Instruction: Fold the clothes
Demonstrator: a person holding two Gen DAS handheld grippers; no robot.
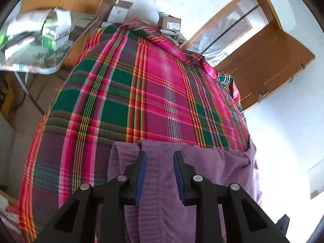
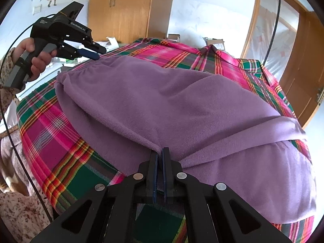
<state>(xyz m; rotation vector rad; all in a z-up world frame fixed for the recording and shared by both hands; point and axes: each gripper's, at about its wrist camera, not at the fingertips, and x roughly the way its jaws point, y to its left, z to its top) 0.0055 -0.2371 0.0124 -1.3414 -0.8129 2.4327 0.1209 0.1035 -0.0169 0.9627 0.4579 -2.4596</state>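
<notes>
On 1 plaid cloth [image 2: 60, 133], 2 tools [image 2: 160, 151] [image 1: 160, 158] flank 1 purple garment [image 2: 162, 101].

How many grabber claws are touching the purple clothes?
2. The left gripper is open over the purple garment's gathered waistband at one end; whether it touches is unclear. The right gripper is shut on a fold near the middle.

Purple garment [image 2: 172, 105]: soft matt fleece, finely napped. Plaid cover [image 1: 125, 93]: flat woven cloth. Wardrobe [image 2: 123, 10]: smooth wood, slight sheen. Right gripper [image 2: 160, 154]: matt black plastic, bright metal rivets.
</notes>
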